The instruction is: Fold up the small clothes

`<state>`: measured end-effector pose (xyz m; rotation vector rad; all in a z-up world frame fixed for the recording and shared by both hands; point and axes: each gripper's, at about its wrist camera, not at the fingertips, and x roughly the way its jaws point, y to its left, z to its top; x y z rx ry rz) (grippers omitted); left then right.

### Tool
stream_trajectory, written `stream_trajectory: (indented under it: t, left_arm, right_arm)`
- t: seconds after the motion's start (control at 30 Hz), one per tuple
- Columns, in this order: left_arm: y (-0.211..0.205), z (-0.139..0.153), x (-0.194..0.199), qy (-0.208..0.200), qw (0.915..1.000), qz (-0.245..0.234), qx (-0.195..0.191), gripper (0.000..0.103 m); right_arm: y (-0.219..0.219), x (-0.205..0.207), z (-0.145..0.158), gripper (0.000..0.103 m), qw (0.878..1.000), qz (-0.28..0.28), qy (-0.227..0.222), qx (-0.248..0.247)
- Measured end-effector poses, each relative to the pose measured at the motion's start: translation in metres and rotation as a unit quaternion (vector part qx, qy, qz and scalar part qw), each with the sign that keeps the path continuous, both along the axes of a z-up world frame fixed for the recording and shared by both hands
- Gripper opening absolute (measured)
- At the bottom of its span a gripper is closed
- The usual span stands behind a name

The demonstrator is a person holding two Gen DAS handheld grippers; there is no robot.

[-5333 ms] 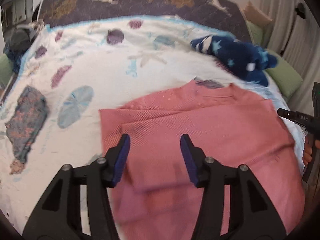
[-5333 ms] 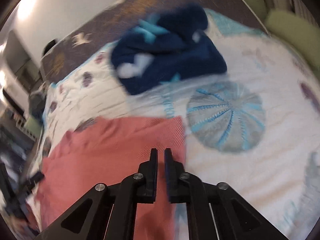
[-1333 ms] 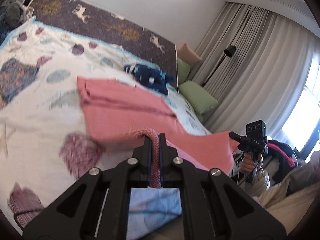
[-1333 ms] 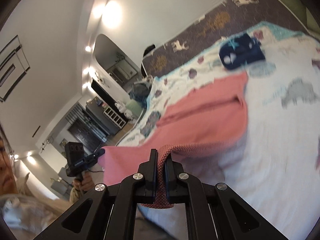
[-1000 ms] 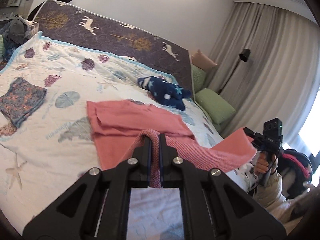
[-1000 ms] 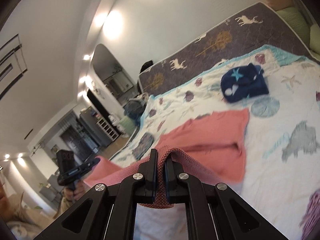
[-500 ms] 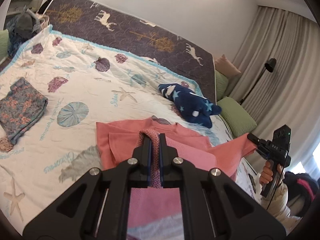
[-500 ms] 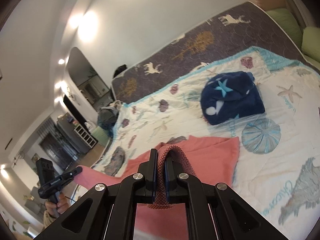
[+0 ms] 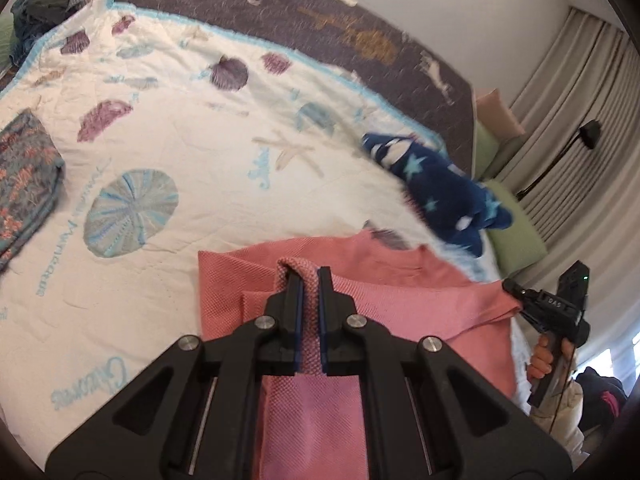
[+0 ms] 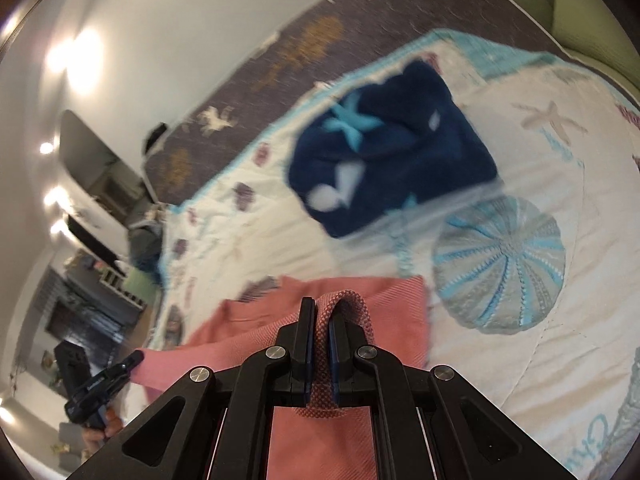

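Now the left hand-held gripper (image 9: 309, 276) is pinched tight on one corner of the pink top (image 9: 400, 300), a small hump of knit poking up between its jaws, and the right hand-held gripper (image 10: 322, 312) grips the opposite corner the same way. Between the two, the held hem hangs as a raised band, stretched crosswise from one grip to the other, so its long axis runs side to side in front of the person. The rest of the top lies flat on the bed (image 9: 180, 128), toward its right side, with its far edge and neckline pointing to the dark headboard (image 9: 360, 32). That flat part sits directly ahead of and below both grippers, along the line their fingers point.

The move in hand looks like carrying the lifted hem forward over the flat part to halve the top. What matters is that the far edge lies straight ahead of both grips and about equally near each, so neither hand has a head start; both would need to travel together, keeping the band level and taut, or the fold will land skewed.

A dark blue star-print garment (image 9: 440, 188) lies just beyond the top near the bed's far right corner, close enough to catch an overshoot. A folded patterned cloth (image 9: 24, 176) rests well apart at the left edge
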<state>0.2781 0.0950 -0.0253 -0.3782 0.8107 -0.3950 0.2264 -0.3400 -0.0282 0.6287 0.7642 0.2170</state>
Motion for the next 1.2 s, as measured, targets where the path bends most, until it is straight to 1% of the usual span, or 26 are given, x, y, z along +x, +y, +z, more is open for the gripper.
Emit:
stream_trajectory:
  t: [0.1,0.2,0.3,0.43,0.5,0.57,0.6,0.63,0.67,0.7,0.73,0.77,0.8,0.83,0.87,0.9,0.93,0.97,1.0,1.03,1.07,1.1,1.13,1.2]
  left_arm:
    - [-0.003,-0.016,0.011,0.012,0.9998,0.007,0.015,0.007]
    - [-0.002,-0.025,0.016,0.022,0.9997,0.009,0.01,0.007]
    - [0.0,-0.027,0.016,0.024,0.9997,0.009,0.001,0.007]
    - [0.003,-0.018,0.018,0.027,0.9995,0.007,-0.014,0.007]
    - [0.003,-0.015,0.025,0.035,0.9991,0.012,-0.021,0.007]
    - [0.002,-0.013,0.032,0.045,0.9987,0.016,-0.018,0.01]
    - [0.001,-0.013,0.034,0.049,0.9986,0.017,-0.013,0.01]
    - [0.0,-0.014,0.034,0.054,0.9984,0.015,-0.009,0.01]
    - [0.0,-0.015,0.034,0.057,0.9982,0.014,-0.007,0.013]
    - [0.001,-0.017,0.032,0.062,0.998,0.011,-0.005,0.018]
    - [0.002,-0.018,0.03,0.07,0.9975,0.007,-0.005,0.037]
    - [0.004,-0.02,0.028,0.084,0.9964,0.003,-0.007,0.059]
    - [0.004,-0.021,0.025,0.096,0.9954,-0.003,-0.007,0.063]
    - [0.004,-0.02,0.02,0.102,0.9947,-0.015,0.0,0.063]
    - [0.003,-0.017,0.014,0.098,0.9948,-0.023,0.014,0.063]
    - [0.001,-0.011,0.006,0.085,0.9952,-0.03,0.037,0.063]
    - [0.0,-0.006,-0.002,0.07,0.9953,-0.034,0.058,0.063]
    - [-0.003,0.0,-0.012,0.047,0.9941,-0.04,0.09,0.063]
    - [-0.007,0.006,-0.022,0.022,0.9905,-0.05,0.127,0.063]
    - [-0.013,0.008,-0.032,-0.001,0.9841,-0.062,0.166,0.063]
    - [-0.019,0.009,-0.038,-0.015,0.9779,-0.073,0.195,0.064]
    - [-0.027,0.006,-0.046,-0.028,0.9679,-0.092,0.232,0.064]
    - [-0.033,0.004,-0.05,-0.033,0.9614,-0.103,0.253,0.064]
    - [-0.049,-0.006,-0.054,-0.042,0.9431,-0.126,0.305,0.064]
  right_arm:
    - [0.003,0.007,-0.013,0.005,1.0,-0.006,0.016,-0.021]
    - [0.003,0.01,-0.018,0.005,0.999,-0.007,0.021,-0.033]
    - [0.002,0.01,-0.019,0.005,0.999,-0.007,0.025,-0.032]
    - [0.002,0.013,-0.016,0.007,0.999,-0.004,0.029,-0.028]
    - [0.0,0.02,-0.014,0.015,0.999,-0.008,0.045,-0.012]
    - [-0.004,0.025,-0.014,0.033,0.998,-0.018,0.058,0.01]
    - [-0.007,0.025,-0.012,0.038,0.998,-0.036,0.057,0.004]
    - [-0.009,0.023,-0.009,0.046,0.997,-0.048,0.054,-0.005]
    - [-0.013,0.019,-0.006,0.048,0.997,-0.061,0.047,-0.019]
    - [-0.014,0.016,-0.003,0.048,0.997,-0.062,0.043,-0.027]
    - [-0.016,0.011,0.0,0.048,0.997,-0.059,0.039,-0.037]
    - [-0.016,0.008,0.003,0.048,0.997,-0.053,0.036,-0.049]
    - [-0.013,0.003,0.006,0.048,0.996,-0.042,0.03,-0.072]
    - [-0.007,-0.003,0.011,0.048,0.993,-0.025,0.023,-0.112]
    - [0.0,-0.008,0.014,0.048,0.988,-0.011,0.016,-0.15]
    - [0.011,-0.014,0.017,0.048,0.979,0.008,0.006,-0.202]
    - [0.024,-0.021,0.019,0.048,0.966,0.03,-0.003,-0.257]
    - [0.031,-0.025,0.018,0.048,0.956,0.045,-0.006,-0.289]
    - [0.04,-0.031,0.015,0.048,0.943,0.066,-0.01,-0.326]
    - [0.049,-0.036,0.013,0.048,0.931,0.085,-0.013,-0.354]
    - [0.052,-0.04,0.01,0.049,0.924,0.098,-0.015,-0.369]
    - [0.056,-0.043,0.006,0.049,0.915,0.112,-0.016,-0.388]
    - [0.06,-0.045,0.003,0.052,0.907,0.12,-0.015,-0.404]
    - [0.07,-0.043,-0.005,0.058,0.89,0.131,-0.013,-0.436]
